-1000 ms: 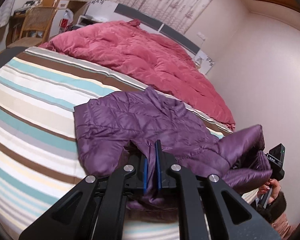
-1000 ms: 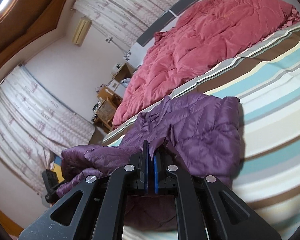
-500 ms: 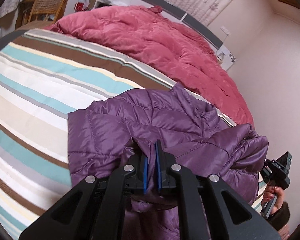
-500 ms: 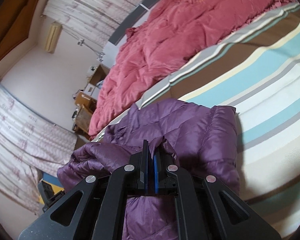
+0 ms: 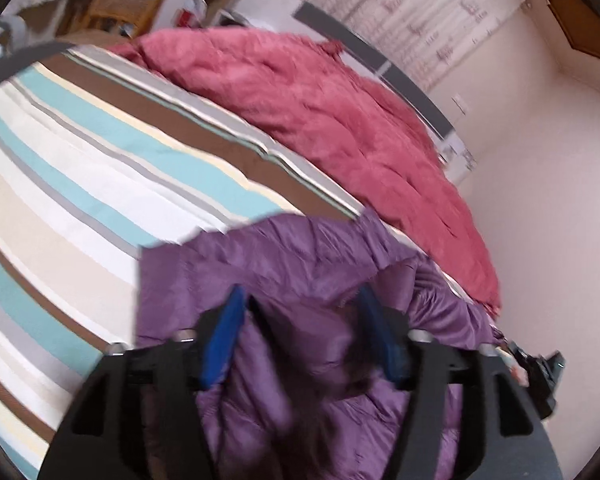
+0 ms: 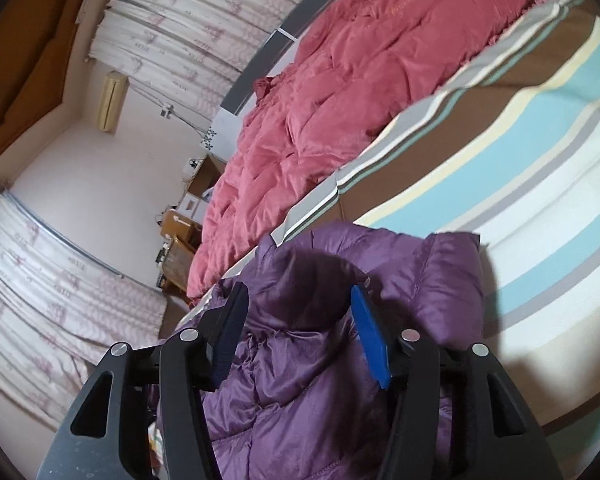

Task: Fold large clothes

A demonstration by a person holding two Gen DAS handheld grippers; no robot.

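Note:
A purple quilted puffer jacket [image 5: 284,264] lies folded over on the striped bedspread [image 5: 60,184] near the bed's edge. My left gripper [image 5: 300,300] hovers just over it, its jaws opening, blue pads [image 5: 224,336] apart, with jacket fabric lying loose between them and not pinched. In the right wrist view the same jacket [image 6: 432,280] sits below my right gripper [image 6: 300,296]. Its jaws are opening too, the blue pads [image 6: 370,332] clear of the cloth bunched between them. The right gripper's body [image 5: 544,372] shows at the left view's right edge.
A crumpled pink duvet [image 5: 332,112] covers the far half of the bed. Beyond it are a grey and white headboard [image 5: 380,56] and patterned curtains [image 6: 196,28]. A wicker chair [image 5: 120,4] and desk stand at the far left. A pale wall [image 5: 548,200] runs close along the bed's right side.
Both grippers came down and forward with the jacket's near part, laying it over the rest. Both were shut on the fabric; now their jaws stand apart and the cloth is let go.

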